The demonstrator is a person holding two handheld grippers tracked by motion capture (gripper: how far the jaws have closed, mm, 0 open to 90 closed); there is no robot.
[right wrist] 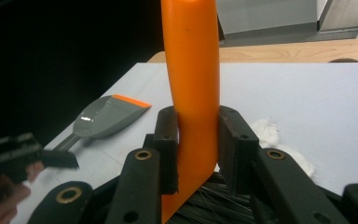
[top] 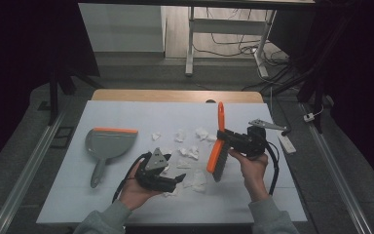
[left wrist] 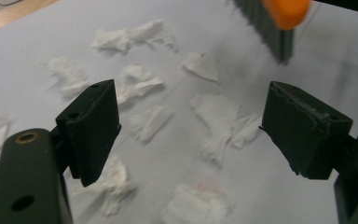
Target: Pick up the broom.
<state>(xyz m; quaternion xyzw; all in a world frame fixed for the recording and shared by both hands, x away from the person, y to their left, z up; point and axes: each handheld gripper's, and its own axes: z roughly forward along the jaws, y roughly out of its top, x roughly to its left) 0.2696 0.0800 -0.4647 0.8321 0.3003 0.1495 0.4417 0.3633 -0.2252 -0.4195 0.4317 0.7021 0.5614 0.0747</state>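
An orange hand brush (top: 217, 148) with dark bristles is held upright over the white table cover (top: 126, 112). My right gripper (top: 225, 136) is shut on the brush's handle (right wrist: 193, 93), one jaw on each side. A grey dustpan (top: 111, 141) with an orange lip lies flat at the left, also seen as the dustpan (right wrist: 105, 116) in the right gripper view. Several torn paper scraps (top: 190, 151) are scattered mid-table. My left gripper (top: 177, 179) hovers open over the scraps (left wrist: 214, 116), with nothing between its jaws (left wrist: 189, 112). The bristles (left wrist: 265, 32) hang just beyond it.
A small white device (top: 287, 144) lies at the cover's right edge. The wooden tabletop (top: 175, 96) shows past the cover's far edge. Desk legs (top: 190, 44) and cables stand on the floor behind. Metal rails run along both sides.
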